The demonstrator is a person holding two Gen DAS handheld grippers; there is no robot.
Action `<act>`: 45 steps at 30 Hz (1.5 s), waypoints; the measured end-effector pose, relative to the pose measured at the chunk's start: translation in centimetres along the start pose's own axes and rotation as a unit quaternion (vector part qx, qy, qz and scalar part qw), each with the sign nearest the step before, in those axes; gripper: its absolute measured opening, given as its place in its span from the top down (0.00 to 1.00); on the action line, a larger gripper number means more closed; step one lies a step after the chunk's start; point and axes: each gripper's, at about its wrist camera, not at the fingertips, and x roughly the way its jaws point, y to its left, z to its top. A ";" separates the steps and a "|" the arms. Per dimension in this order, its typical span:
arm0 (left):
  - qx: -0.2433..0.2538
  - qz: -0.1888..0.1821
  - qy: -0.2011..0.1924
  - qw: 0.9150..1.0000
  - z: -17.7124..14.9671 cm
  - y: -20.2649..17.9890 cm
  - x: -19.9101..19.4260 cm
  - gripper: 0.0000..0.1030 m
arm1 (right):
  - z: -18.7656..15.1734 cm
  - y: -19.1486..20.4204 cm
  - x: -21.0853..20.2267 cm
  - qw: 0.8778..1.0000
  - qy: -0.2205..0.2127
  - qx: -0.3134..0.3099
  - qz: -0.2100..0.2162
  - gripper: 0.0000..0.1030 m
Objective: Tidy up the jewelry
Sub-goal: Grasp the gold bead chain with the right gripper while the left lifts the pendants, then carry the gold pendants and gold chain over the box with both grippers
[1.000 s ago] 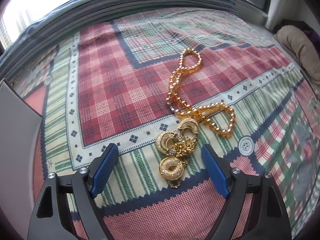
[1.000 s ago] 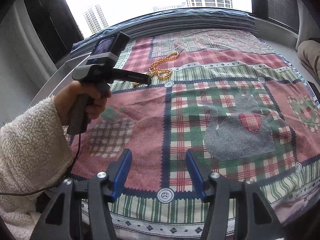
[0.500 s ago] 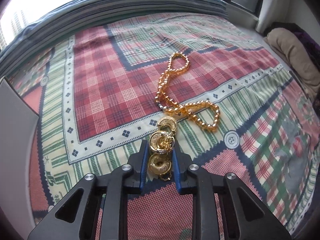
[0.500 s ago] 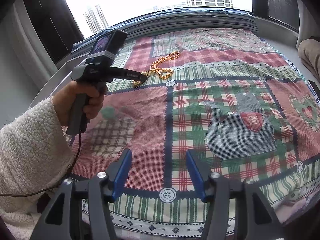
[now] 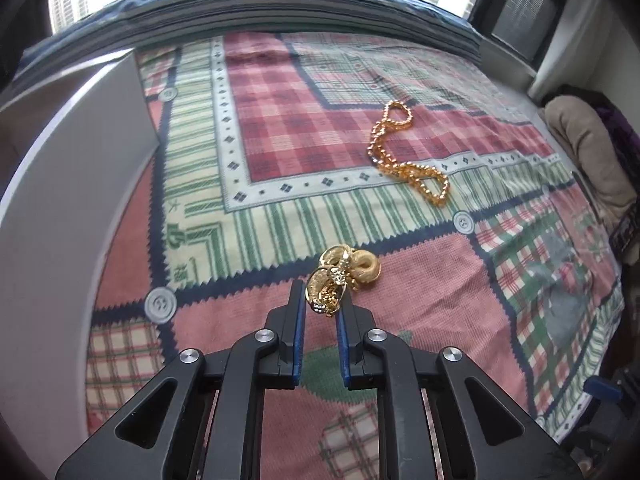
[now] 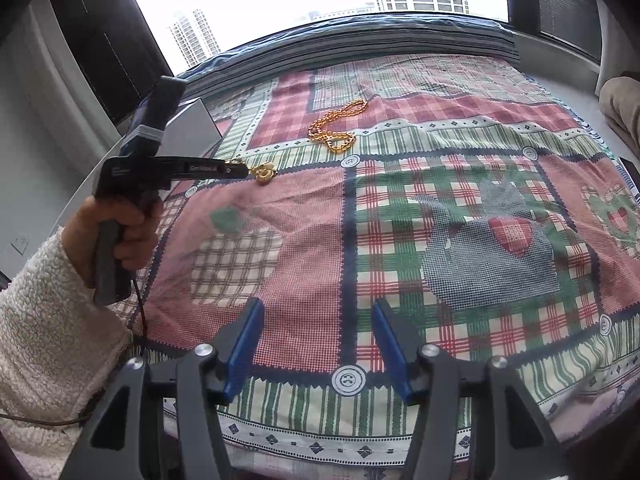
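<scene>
Jaws of the left gripper [image 5: 320,304] are closed narrow on a tangled cluster of gold earrings [image 5: 340,278], and part of the cluster hangs out past the blue pads; jaws of the right gripper [image 6: 318,344] stand about half open with nothing between them.

Below both grippers lies the patchwork bedspread [image 6: 400,216], with red, green and cream plaid patches and printed buttons. It covers nearly all the bed, and most of its surface is bare, so there is wide room around both grippers. At the far edge the bedspread meets a dark striped blanket [image 5: 280,4] under the window. On the left side a grey panel [image 5: 60,184] runs along the bed edge, close to the left gripper. On the right edge a beige cushion [image 5: 588,152] rests.

A person's hand [image 6: 120,232] in a fleecy cream sleeve [image 6: 48,312] holds the handle of the left gripper.

A gold chain necklace [image 5: 404,160] lies in loops on the bedspread, well apart from the earrings and further toward the window.
</scene>
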 end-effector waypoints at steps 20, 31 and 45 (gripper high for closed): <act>-0.070 -0.007 -0.005 0.998 -7.2 6.1 -5.5 0.88 | 16.8 -2.5 8.4 0.997 0.054 0.001 0.054 0.45; -0.089 -0.009 -0.005 0.996 -8.2 7.1 -5.4 0.88 | 24.3 -0.7 24.2 0.989 0.113 0.094 0.003 0.48; -0.108 -0.067 -0.050 0.991 -5.6 7.0 -10.6 0.88 | 24.1 0.6 14.1 0.998 0.020 0.051 0.040 0.92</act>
